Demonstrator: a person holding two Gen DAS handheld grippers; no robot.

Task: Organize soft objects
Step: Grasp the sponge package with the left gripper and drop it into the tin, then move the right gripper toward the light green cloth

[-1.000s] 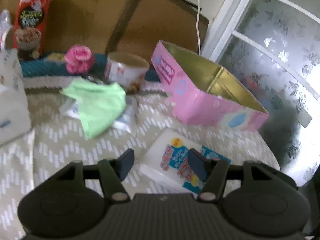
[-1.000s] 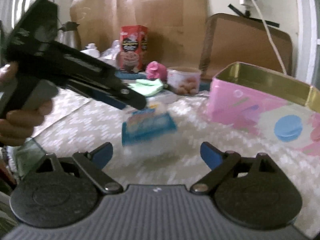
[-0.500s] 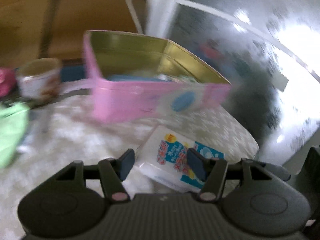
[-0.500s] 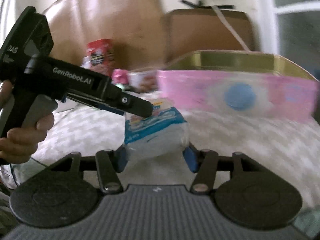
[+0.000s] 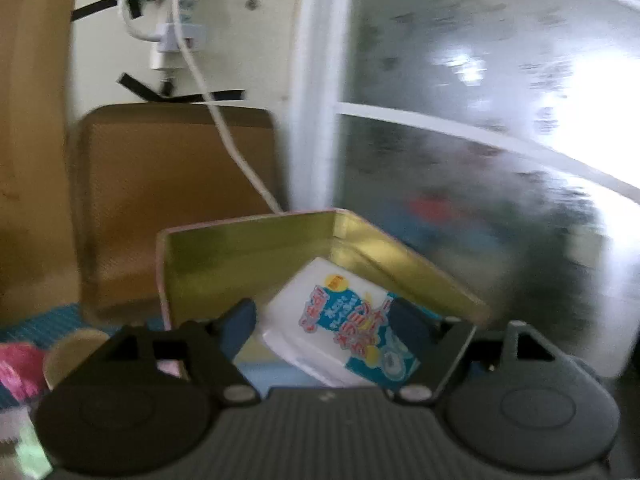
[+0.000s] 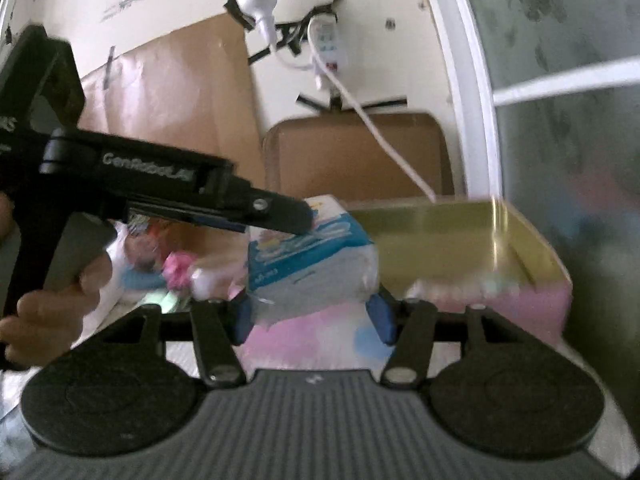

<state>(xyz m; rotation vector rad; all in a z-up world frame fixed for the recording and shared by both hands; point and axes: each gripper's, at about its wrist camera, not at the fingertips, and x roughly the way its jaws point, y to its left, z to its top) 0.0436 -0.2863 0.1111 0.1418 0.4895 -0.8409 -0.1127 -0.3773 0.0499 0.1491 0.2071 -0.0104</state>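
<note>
- The right gripper has its blue pads pressed on either side of a soft tissue pack, holding it up in the air.
- The pack is white plastic with a blue printed label and hangs just in front of the near pink wall of the open tin box.
- The left gripper is opening; its fingers stand a little off each side of the tissue pack, and from its own camera I see no pad pressing on it.
- Seen from the right, the left gripper's black tip lies over the top edge of the pack.
- A hand grips that tool's handle at the left.
- The box is gold inside, lid off, with something pale on its floor, too blurred to name.
- Behind it a brown board leans on the wall, and a white cable drops from a taped plug.
- A pink fluffy thing and a green cloth lie back on the surface, well apart from the box.
</note>
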